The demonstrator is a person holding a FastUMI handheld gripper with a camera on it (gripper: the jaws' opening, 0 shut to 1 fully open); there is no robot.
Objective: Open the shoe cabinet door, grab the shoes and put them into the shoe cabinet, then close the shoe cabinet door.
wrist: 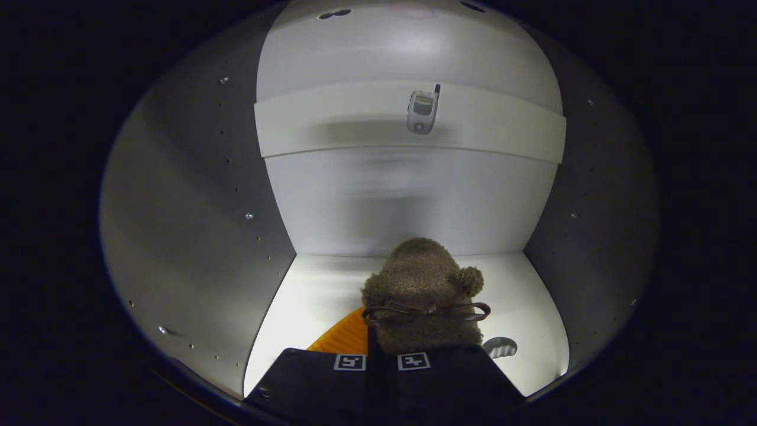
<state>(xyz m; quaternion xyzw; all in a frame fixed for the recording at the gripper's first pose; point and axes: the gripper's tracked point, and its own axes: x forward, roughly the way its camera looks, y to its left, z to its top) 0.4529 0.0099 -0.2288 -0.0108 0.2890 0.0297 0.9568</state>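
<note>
fingers (382, 362) level, pinching fuzzy slipper (423, 290) inside shoe cabinet (195, 195).

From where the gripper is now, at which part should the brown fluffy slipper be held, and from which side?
The gripper looks shut on the fluffy slipper, near end. That is the best part: it is narrow enough for the fingers and faces the cabinet opening. Come from the front, along the slipper's length; its toe points toward the back wall.
</note>
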